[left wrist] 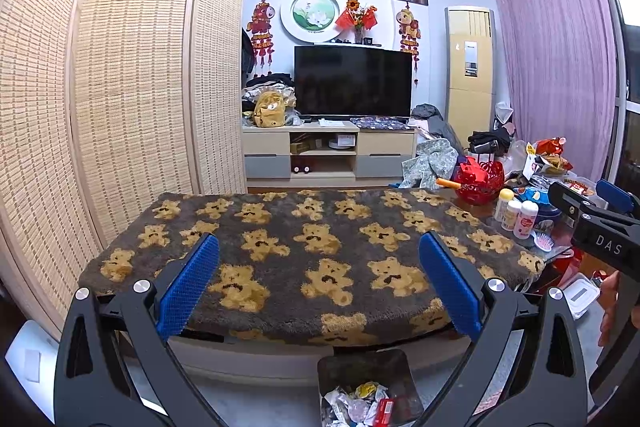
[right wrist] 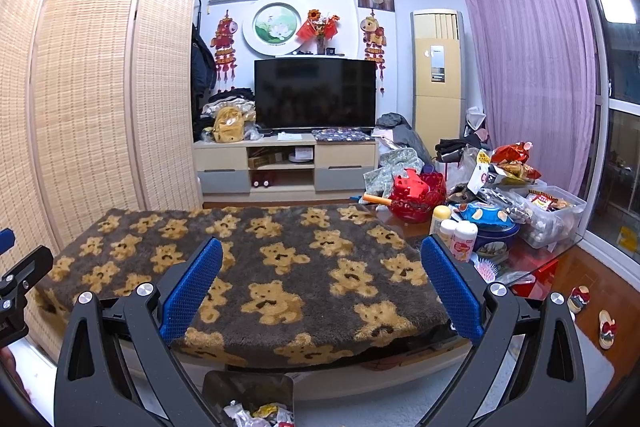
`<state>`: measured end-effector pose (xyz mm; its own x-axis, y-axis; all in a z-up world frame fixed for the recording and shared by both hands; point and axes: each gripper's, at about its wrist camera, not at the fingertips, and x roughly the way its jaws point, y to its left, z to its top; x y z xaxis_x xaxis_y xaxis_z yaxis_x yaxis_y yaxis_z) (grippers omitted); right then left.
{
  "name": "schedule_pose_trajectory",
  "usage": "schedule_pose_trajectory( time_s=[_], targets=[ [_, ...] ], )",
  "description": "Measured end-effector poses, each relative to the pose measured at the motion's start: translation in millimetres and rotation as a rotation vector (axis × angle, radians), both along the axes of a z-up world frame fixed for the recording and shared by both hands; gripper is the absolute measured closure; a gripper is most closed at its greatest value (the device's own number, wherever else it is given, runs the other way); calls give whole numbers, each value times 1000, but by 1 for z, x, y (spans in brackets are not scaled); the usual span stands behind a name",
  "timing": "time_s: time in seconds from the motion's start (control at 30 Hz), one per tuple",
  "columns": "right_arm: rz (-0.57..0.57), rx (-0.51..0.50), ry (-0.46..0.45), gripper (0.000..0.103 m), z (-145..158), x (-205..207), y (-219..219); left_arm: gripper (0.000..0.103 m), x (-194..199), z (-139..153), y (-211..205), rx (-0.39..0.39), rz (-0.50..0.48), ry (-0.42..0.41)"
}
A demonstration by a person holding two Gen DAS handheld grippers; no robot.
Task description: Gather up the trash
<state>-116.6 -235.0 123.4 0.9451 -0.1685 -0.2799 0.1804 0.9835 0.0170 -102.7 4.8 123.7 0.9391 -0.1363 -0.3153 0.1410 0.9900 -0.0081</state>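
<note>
Trash bin [left wrist: 370, 387] sits on the floor below both wide, empty tools, left tool [left wrist: 320, 287] and right tool [right wrist: 322, 287]; bear-print desk [left wrist: 304, 251] ahead.

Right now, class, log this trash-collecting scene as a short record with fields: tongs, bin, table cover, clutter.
left tongs: open, holding nothing
right tongs: open, holding nothing
trash bin: on the floor in front of the table, wrappers inside
bear blanket: covers the table top, no trash visible on it
clutter: bottles and red basket on the right end of the table
</note>
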Motion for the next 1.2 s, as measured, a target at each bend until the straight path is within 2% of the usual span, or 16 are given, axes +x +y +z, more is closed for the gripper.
schedule_pose_trajectory(
  time_s=[0.37, 0.6, 0.83, 1.2],
  targets=[
    [-4, 4, 2, 3, 0, -1, 0, 8, 2, -3, 6, -10, 5, 3],
    [-8, 13, 16, 3, -4, 2, 1, 8, 8, -8, 8, -31, 10, 45],
    [-8, 16, 20, 3, -5, 3, 2, 8, 4, -8, 4, 1, 43, 10],
    [-7, 14, 8, 3, -5, 2, 4, 8, -5, 3, 0, 0, 24, -34]
  ],
)
